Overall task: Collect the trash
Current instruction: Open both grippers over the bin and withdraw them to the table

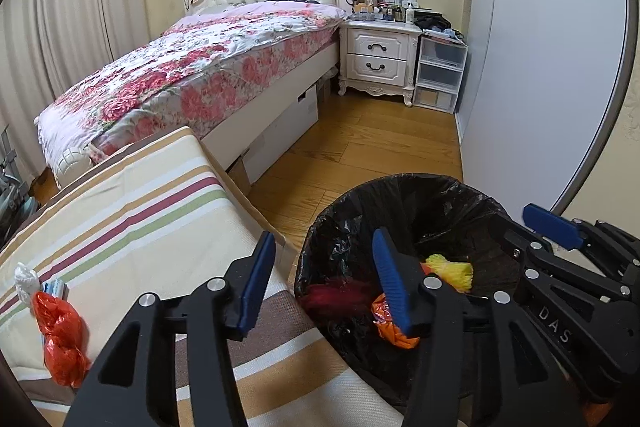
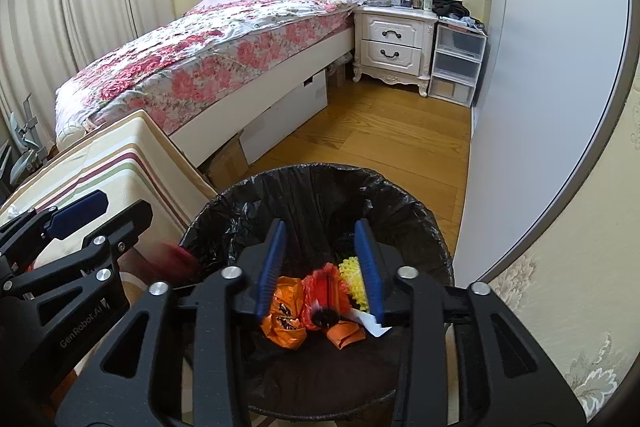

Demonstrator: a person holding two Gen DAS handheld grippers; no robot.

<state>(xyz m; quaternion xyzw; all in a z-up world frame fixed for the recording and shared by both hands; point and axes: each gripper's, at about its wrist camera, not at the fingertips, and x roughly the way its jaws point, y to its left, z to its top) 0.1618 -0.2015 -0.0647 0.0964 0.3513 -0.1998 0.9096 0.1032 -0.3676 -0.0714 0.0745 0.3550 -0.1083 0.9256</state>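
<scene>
Hovering: the right claw (image 2: 320, 267) hangs directly above the trash bin (image 2: 436, 251), pointing down into it toward 12 o'clock.
Right claw state: blue fingers (image 2: 270, 267) spread apart, nothing between them.
Left claw pose: the left claw (image 1: 320, 287) sits at the bin's 9 o'clock, straddling the bin rim and the edge of the striped worktop (image 1: 132, 219).
Left claw state: fingers (image 1: 390, 283) wide apart, gripping nothing.
Bin: round, lined with a black plastic bag (image 2: 320, 195), standing on the wooden floor (image 2: 384, 135) beside the worktop.
Trash inside: a crumpled orange wrapper (image 2: 284, 315), a red plastic bag (image 2: 320, 291), a yellow mesh piece (image 2: 352, 283) and a white paper scrap (image 2: 372, 323) lie together at the bottom.
Blurred item: a dark red shape (image 1: 336, 297) shows at the bin's 9 o'clock side; I cannot tell what it is.
Trash left out: a red plastic bag (image 1: 60, 339) and a white crumpled wad (image 1: 26, 277) lie on the worktop at 8 o'clock of the left claw.
Room: bed (image 1: 192, 79) at 11 o'clock, nightstand (image 1: 378, 55) at 12 o'clock.
</scene>
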